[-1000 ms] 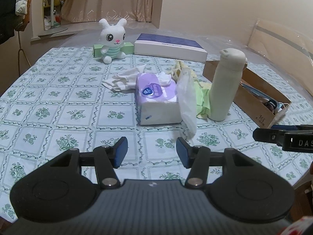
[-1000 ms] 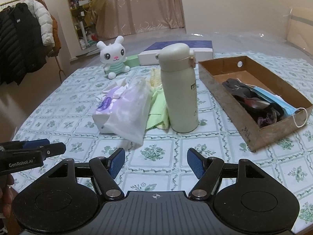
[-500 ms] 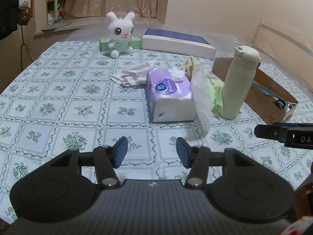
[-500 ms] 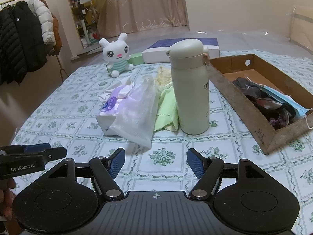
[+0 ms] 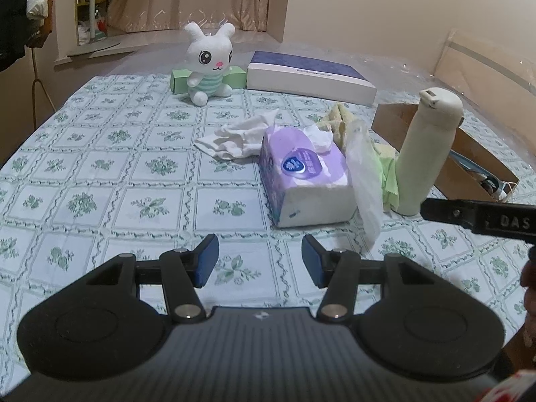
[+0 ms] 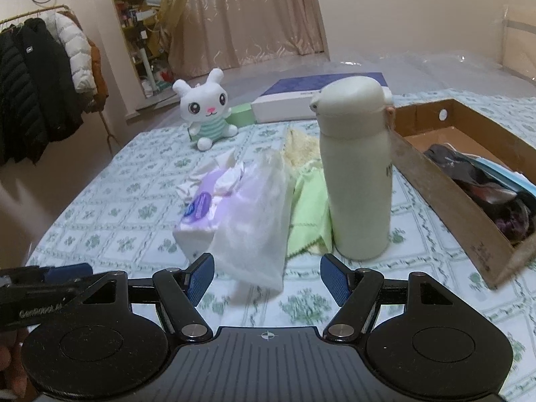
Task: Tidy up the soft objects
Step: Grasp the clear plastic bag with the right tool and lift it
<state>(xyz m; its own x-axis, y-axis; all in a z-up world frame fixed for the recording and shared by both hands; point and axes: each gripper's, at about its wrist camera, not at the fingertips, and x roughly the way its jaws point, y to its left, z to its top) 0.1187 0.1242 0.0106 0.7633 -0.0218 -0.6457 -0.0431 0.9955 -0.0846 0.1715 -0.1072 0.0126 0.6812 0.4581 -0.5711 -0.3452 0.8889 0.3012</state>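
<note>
**Two open grippers closing in on the soft pile**

One cardboard box (image 6: 449, 181) sits at the right of the flowered tablecloth (image 5: 100, 181). In it I see a dark crumpled cloth and a blue face mask (image 6: 502, 171); the rest of its contents I cannot make out.

The purple tissue pack (image 5: 308, 181) lies in the middle with a tissue sticking out of its top. A thin clear plastic bag (image 6: 254, 221) leans against its side, and a light green cloth (image 6: 308, 214) lies between the bag and the upright cream bottle (image 6: 358, 181). Crumpled white tissues (image 5: 234, 137) lie just behind the pack. The white bunny plush (image 5: 209, 63) sits at the far edge in front of a green box (image 5: 177, 80), beside a flat blue-and-white box (image 5: 308, 77).

I read "DAS" on the other tool in my left view and "GenRobot.AI", blurred, in my right view. The bottle's print is too cut off to read.

My left gripper (image 5: 259, 261) is about half open and holds nothing. My right gripper (image 6: 268, 278) is spread wider, also empty.

Compared with a second ago, both views have drawn nearer the pile, and the jaw gaps are unchanged.
</note>
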